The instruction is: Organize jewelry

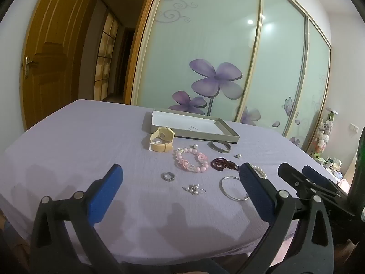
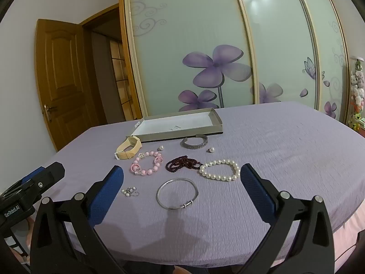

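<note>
Blue-padded fingers frame each view: the left gripper [image 1: 181,191] and the right gripper [image 2: 182,189] both hang above the near edge of the lilac bedspread [image 2: 285,141] with jaws spread wide and nothing between them. From the left camera, the right-hand finger covers part of the pearl bracelet [image 2: 219,169] and the rim of the silver bangle [image 2: 176,193].

Behind the jewelry lies one shallow grey box [image 2: 178,125], open, its white inside bare. Sliding wardrobe doors [image 2: 216,45] painted with purple flowers stand beyond it, and a wooden door [image 2: 61,80] is ajar on the left.

All the jewelry sits loose on the cloth, between the grippers and the box. Counted: one beige watch [image 2: 129,149] touching the box front, one dark cuff [image 2: 194,143], two single pearl studs [image 2: 161,148] [image 2: 211,149], one pink bead bracelet [image 2: 147,162], one garnet bead strand [image 2: 181,163] touching the pearls, one grey ring [image 1: 168,176], and one small tangle of earrings [image 2: 130,191].
</note>
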A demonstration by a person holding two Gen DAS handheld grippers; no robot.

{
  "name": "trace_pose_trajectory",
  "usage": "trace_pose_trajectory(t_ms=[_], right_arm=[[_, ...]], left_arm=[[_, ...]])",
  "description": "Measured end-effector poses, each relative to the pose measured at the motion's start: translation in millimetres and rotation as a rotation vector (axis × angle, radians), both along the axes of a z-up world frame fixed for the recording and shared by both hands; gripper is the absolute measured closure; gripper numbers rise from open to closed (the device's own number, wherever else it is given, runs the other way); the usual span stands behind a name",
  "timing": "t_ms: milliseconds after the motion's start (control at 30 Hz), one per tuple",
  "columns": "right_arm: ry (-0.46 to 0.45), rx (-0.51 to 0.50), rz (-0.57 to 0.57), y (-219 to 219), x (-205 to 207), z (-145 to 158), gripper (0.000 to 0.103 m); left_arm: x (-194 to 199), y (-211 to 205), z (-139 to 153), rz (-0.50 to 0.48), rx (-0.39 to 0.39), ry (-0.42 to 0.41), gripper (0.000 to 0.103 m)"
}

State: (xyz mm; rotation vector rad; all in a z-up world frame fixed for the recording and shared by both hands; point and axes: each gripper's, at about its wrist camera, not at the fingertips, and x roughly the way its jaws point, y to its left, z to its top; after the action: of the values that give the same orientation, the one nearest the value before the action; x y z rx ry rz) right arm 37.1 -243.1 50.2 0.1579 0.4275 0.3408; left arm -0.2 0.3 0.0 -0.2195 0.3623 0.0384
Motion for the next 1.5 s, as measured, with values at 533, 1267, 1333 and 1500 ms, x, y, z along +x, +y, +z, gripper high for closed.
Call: trace_pose_trajectory(t_ms=[533, 1267, 1333, 1500], right_arm=[[0.000, 0.003, 0.000, 0.7, -0.3, -0.4, 0.001], [0.002, 0.004, 0.001, 1.9, 0.7, -3.3, 0.001], [0.003, 0.005, 0.001, 2.1, 0.7, -3.5, 0.001], [0.003, 0.004, 0.000, 2.5, 0.8, -3.9, 0.001]], left_arm=[[-0.5, -1.4, 0.0, -0.001, 0.000, 0.007, 0.002], [-4.1, -2.3, 0.0, -0.001, -0.004, 0.011, 0.002], [0.6, 0.2, -0.2, 0.000, -0.006, 0.014, 0.002], [0.2, -0.2, -0.2, -0.001, -0.005, 0.014, 0.002]])
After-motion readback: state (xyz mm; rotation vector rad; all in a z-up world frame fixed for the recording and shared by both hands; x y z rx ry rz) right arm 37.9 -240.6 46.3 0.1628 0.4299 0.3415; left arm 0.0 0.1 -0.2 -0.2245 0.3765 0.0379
